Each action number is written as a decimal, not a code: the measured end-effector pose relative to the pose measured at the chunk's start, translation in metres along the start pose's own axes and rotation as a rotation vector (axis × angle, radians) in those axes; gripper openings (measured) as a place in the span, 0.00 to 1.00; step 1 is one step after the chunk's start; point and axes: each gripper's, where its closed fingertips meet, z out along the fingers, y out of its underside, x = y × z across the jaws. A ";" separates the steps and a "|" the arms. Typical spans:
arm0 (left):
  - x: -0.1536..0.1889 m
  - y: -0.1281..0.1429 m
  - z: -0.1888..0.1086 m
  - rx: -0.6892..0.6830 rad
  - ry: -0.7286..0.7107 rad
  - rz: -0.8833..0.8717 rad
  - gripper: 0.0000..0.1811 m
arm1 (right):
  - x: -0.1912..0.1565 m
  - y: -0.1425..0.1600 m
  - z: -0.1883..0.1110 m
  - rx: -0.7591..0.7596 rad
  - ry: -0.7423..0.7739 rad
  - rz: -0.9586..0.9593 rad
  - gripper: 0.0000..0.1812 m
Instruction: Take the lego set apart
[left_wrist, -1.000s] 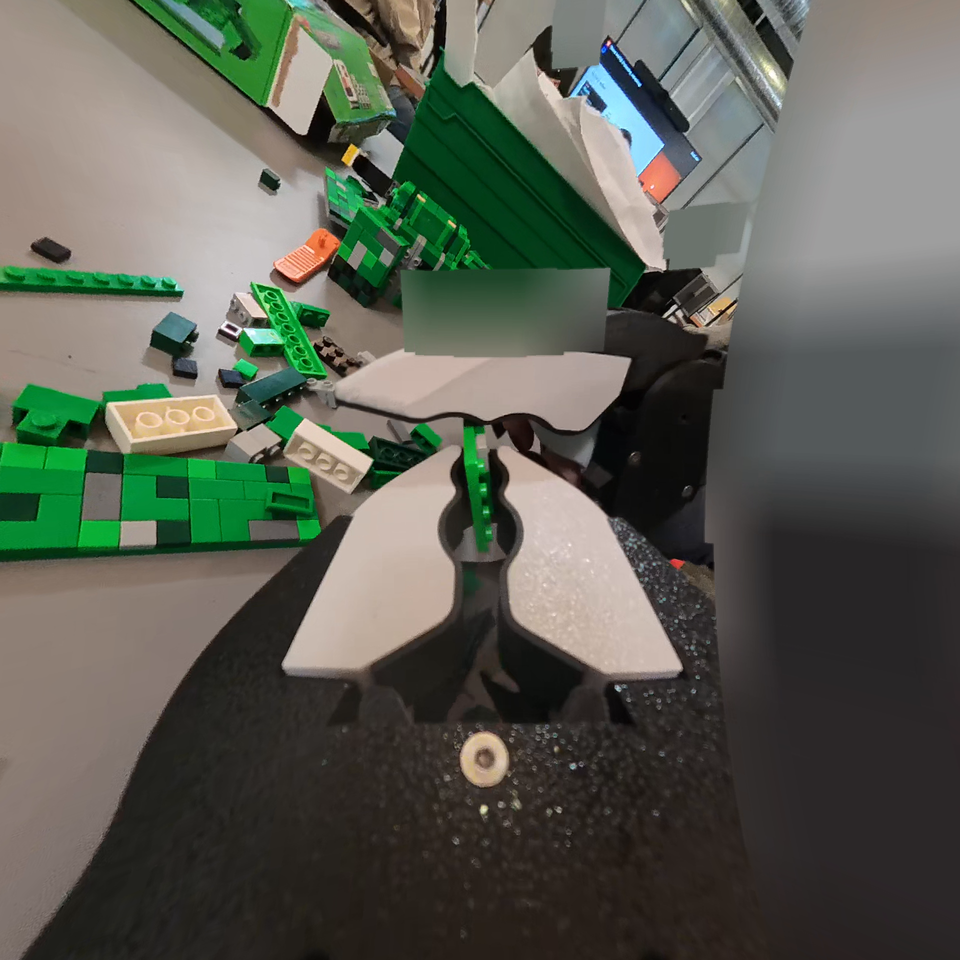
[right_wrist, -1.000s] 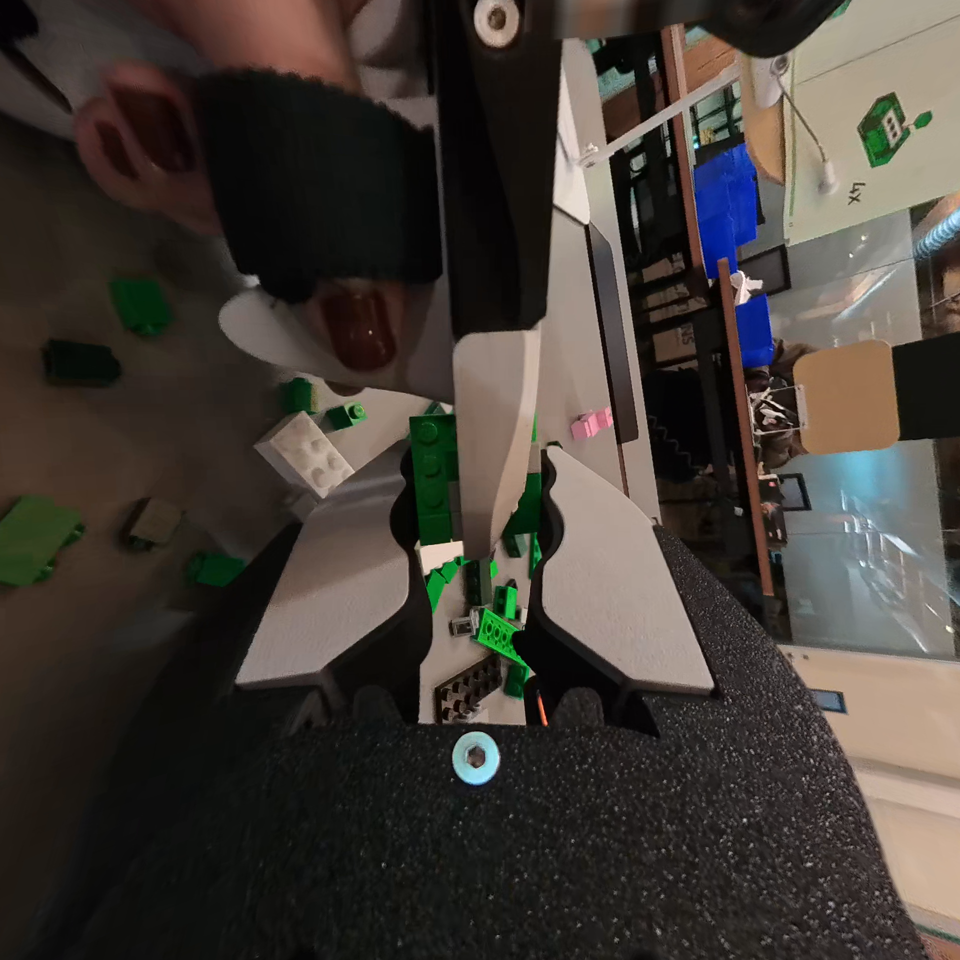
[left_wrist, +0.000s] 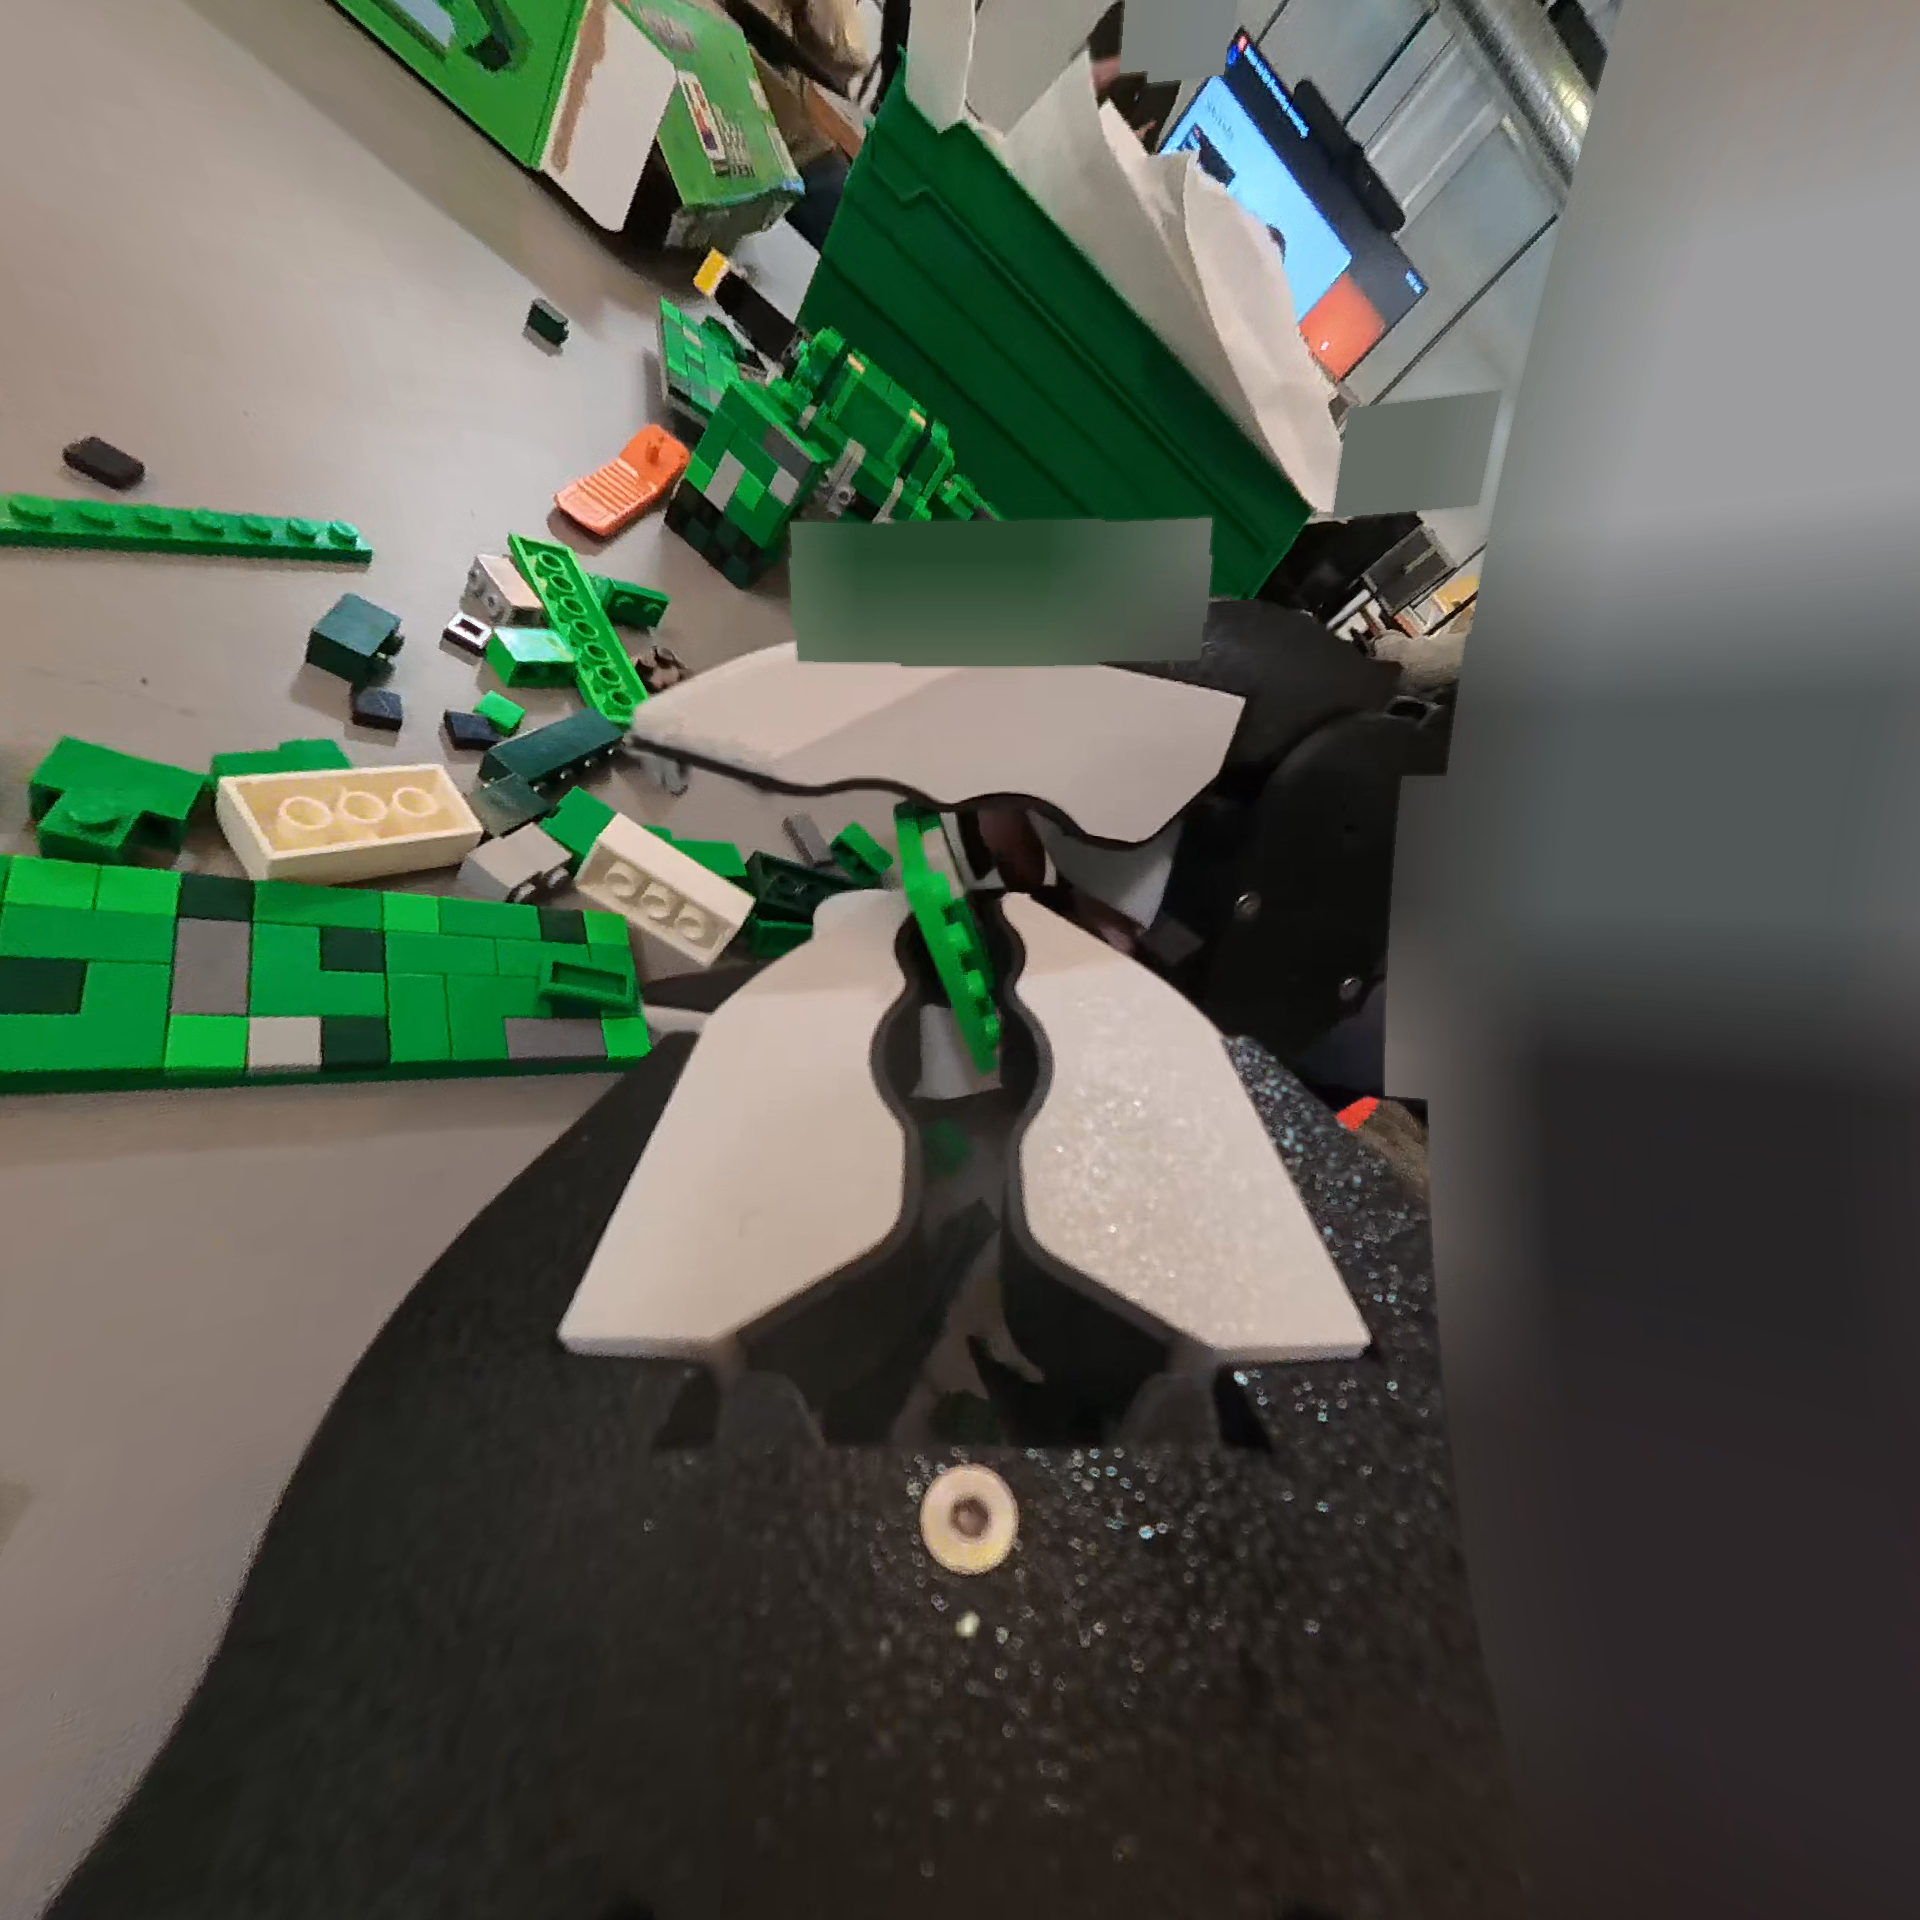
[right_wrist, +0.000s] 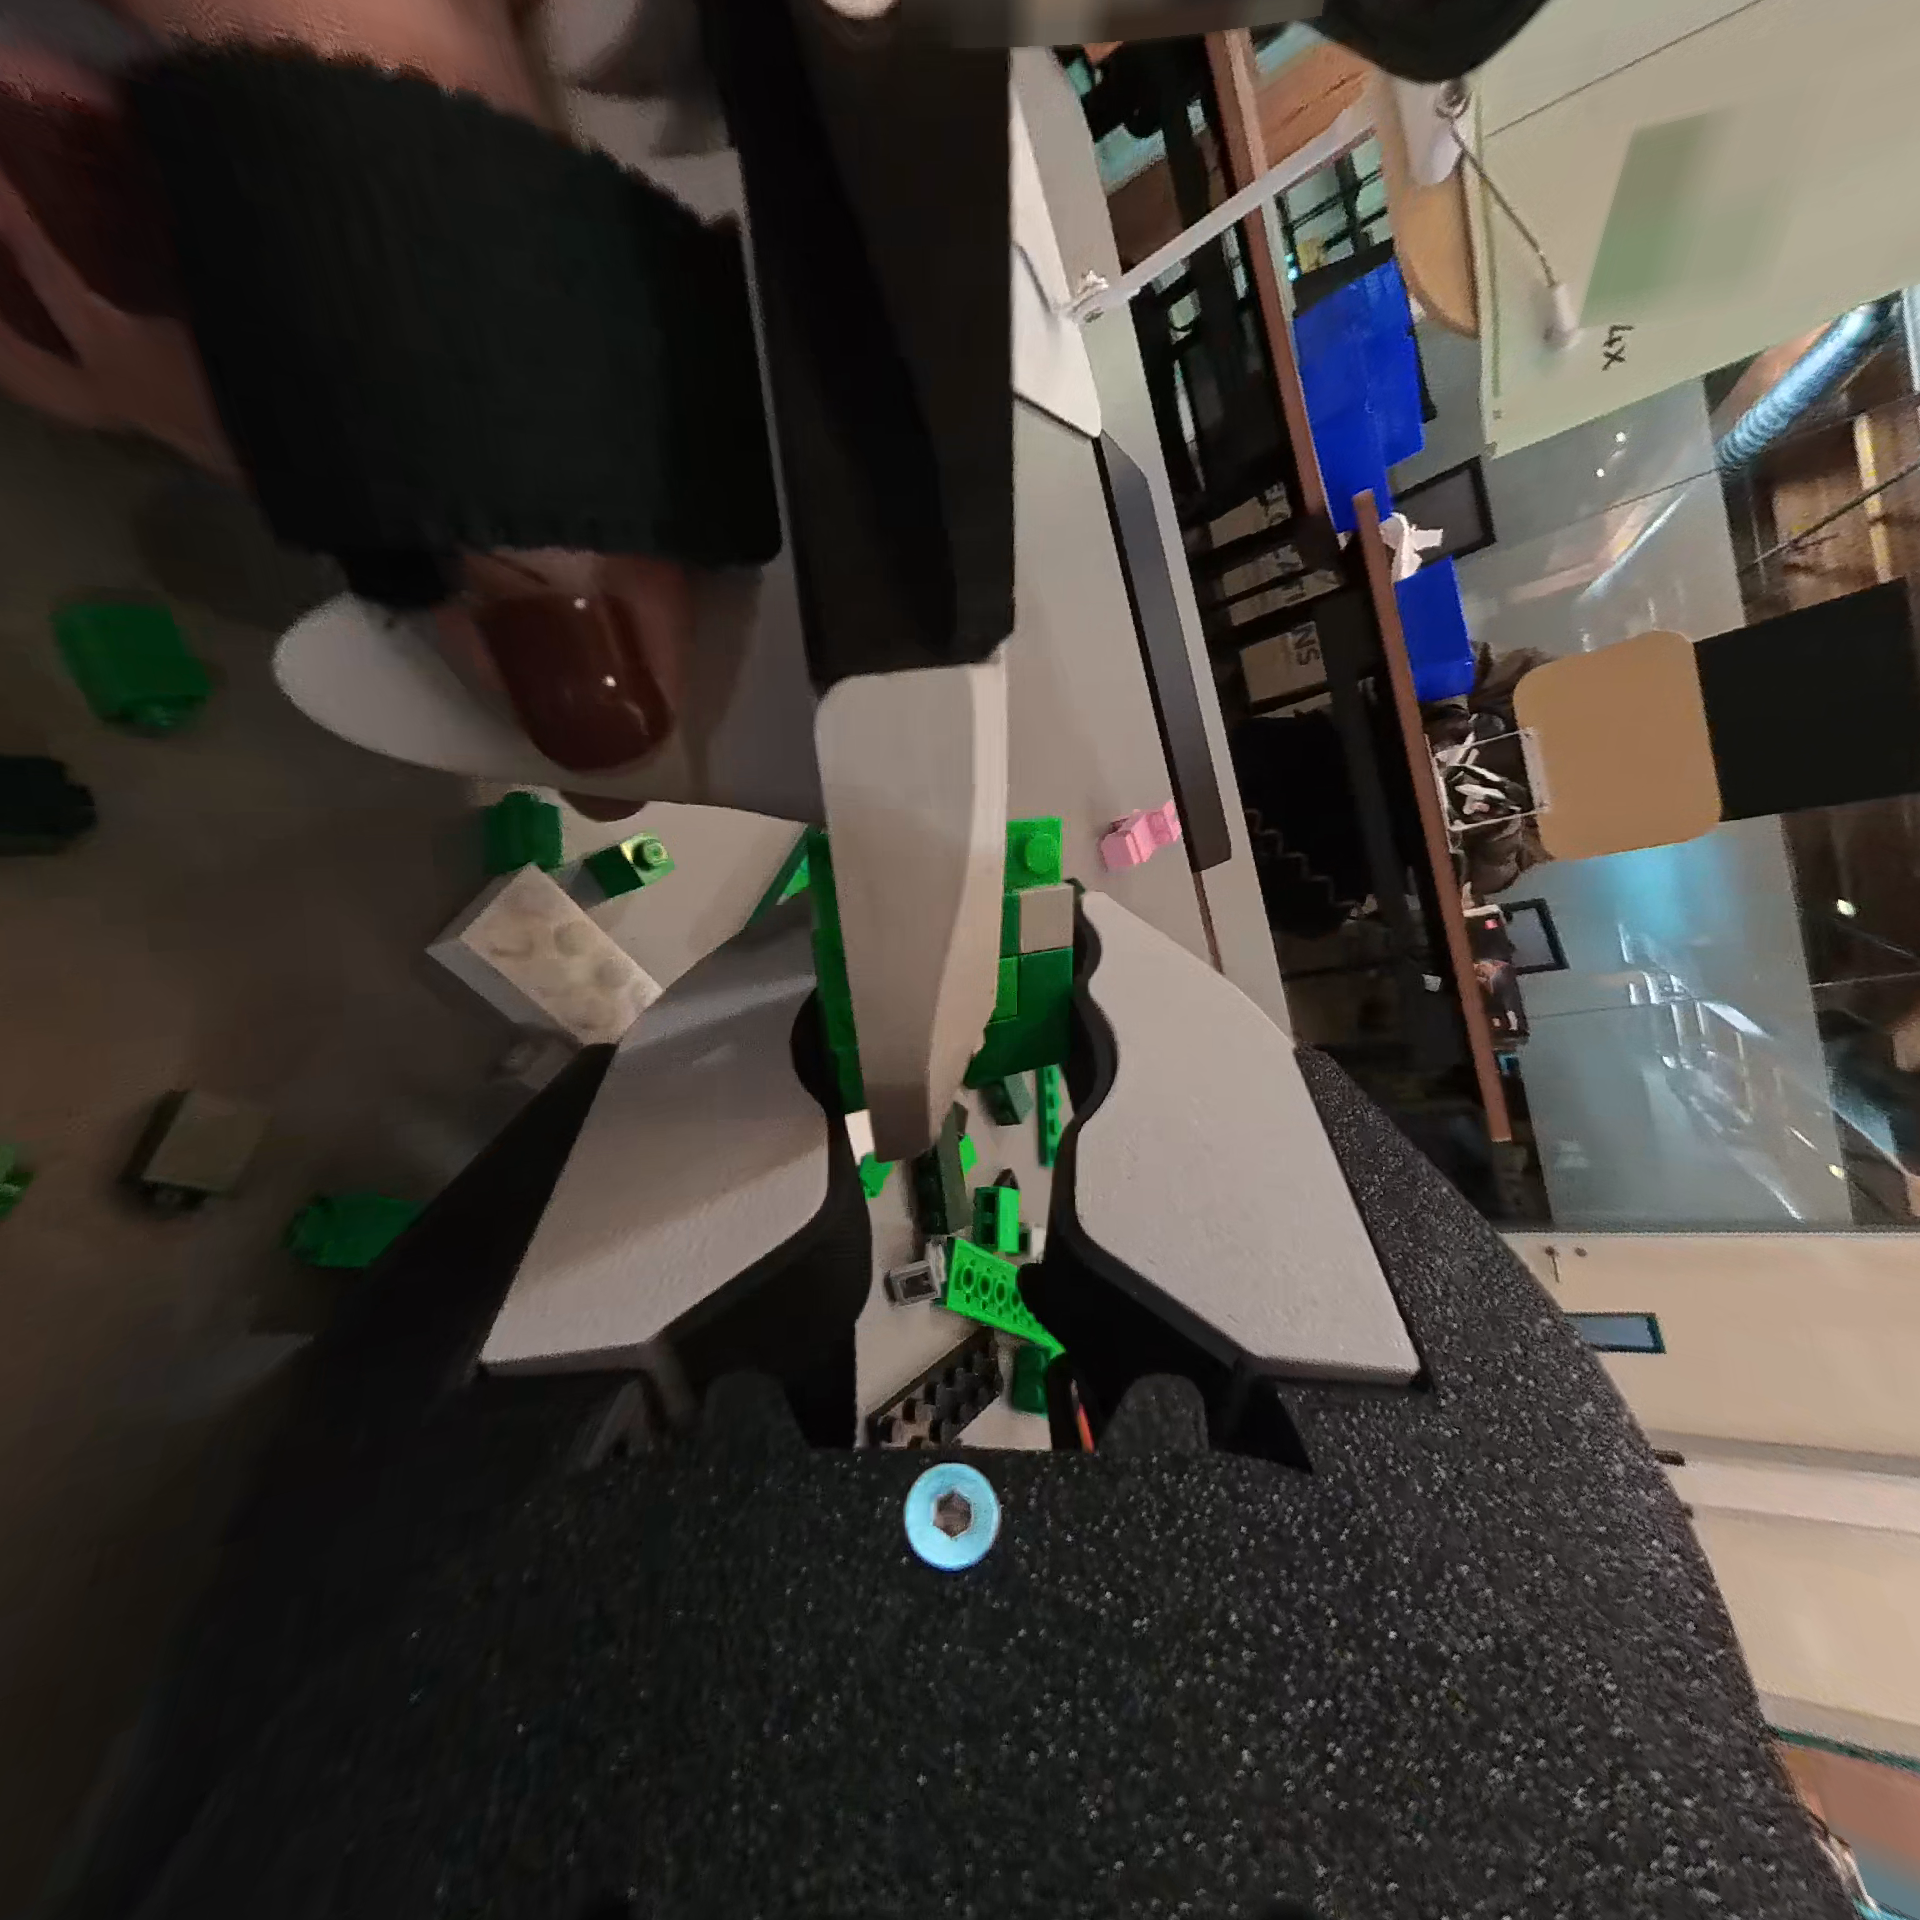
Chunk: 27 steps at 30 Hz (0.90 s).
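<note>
Left claw (left_wrist: 961, 935) was clenched on a thin green plate (left_wrist: 951, 940), held edge-on at frame centre in the left wrist view. The plate's long axis ran along the claw's fingers and tilted slightly toward upper left. A small white piece (left_wrist: 940, 1060) sat against its lower end, inside the claw's throat.

Right claw (left_wrist: 935, 727) crossed just above the plate's far end in the same view, its fingers lying crosswise to the left claw's. In the right wrist view the right claw (right_wrist: 956, 997) stood released, jaws apart, with the left claw's finger (right_wrist: 914, 914) and a green assembly (right_wrist: 1029, 966) between them. Whether either pad touched the assembly could not be told.

Judgement: the pull-apart turns on the right claw closing on the plate end that sticks out past the left claw; the left finger fills much of that gap.

Loose bricks lay on the counter (left_wrist: 260, 312) at left: a long patterned green panel (left_wrist: 291, 977), a cream brick (left_wrist: 348, 821), an orange piece (left_wrist: 621, 480). A green bin (left_wrist: 1018, 343) stood at upper centre.
</note>
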 end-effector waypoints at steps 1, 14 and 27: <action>0.001 -0.001 0.000 0.008 -0.006 0.007 0.04 | 0.002 -0.001 -0.001 0.009 0.005 0.004 0.21; -0.002 -0.005 0.002 0.044 -0.055 -0.007 0.04 | 0.011 0.004 0.001 -0.089 0.116 -0.111 0.21; -0.006 -0.015 -0.005 0.156 0.045 -0.226 0.03 | 0.026 -0.002 0.002 -0.177 0.334 -0.357 0.25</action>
